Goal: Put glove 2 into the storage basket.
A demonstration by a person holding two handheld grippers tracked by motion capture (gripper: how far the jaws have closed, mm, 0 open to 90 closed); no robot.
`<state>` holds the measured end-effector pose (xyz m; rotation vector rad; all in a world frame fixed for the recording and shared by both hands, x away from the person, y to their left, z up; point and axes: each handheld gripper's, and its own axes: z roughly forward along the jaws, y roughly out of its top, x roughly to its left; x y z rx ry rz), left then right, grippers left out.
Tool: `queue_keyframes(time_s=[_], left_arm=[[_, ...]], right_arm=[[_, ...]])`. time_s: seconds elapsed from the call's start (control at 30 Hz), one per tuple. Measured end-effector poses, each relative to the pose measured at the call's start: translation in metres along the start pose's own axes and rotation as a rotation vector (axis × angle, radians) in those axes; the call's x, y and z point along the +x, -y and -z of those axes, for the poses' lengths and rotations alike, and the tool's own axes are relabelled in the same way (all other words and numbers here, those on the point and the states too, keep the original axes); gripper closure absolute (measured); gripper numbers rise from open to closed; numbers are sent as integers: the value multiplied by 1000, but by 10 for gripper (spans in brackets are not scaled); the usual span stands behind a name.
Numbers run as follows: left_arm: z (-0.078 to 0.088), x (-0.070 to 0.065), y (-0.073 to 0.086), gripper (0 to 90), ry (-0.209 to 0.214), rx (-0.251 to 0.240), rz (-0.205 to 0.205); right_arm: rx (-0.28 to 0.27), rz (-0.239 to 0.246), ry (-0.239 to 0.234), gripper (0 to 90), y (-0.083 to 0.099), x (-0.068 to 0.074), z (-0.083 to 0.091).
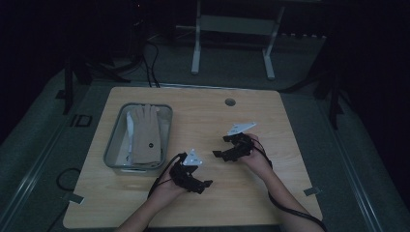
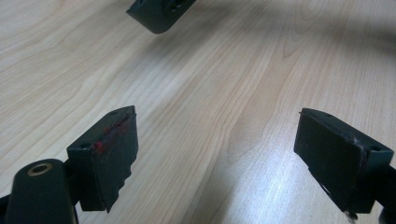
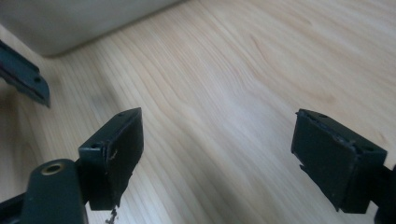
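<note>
Gaping over grained wood (image 1: 241, 183), both blocky black grippers (image 2: 217, 154) (image 3: 217, 154) stand empty.

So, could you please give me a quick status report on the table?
Left claw open, empty. Right claw open, empty. Glove lying in grey bin, untouched. Nothing in the way.

Beige glove (image 1: 146, 133) flat in bin (image 1: 114, 140)

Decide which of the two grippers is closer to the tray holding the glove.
The left gripper; it sits just beside the tray, while the right gripper is farther off.
</note>
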<state>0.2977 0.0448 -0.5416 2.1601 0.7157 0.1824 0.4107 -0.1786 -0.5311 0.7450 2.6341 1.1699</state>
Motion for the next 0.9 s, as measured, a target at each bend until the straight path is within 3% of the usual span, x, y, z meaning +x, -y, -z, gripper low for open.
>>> queue_keyframes(time_s=[0.4, 0.63, 0.7, 0.9], left_arm=[[-14, -3, 2, 142, 22, -18, -36], [-16, -3, 3, 141, 23, -17, -36], [-17, -2, 5, 141, 25, -11, -45], [-20, -2, 7, 141, 35, -1, -40]], right_arm=[[-26, -2, 54, 150, 40, -5, 21], [6, -4, 67, 144, 56, -7, 23], [9, -31, 83, 143, 67, -10, 22], [-19, -23, 83, 143, 69, -11, 24]])
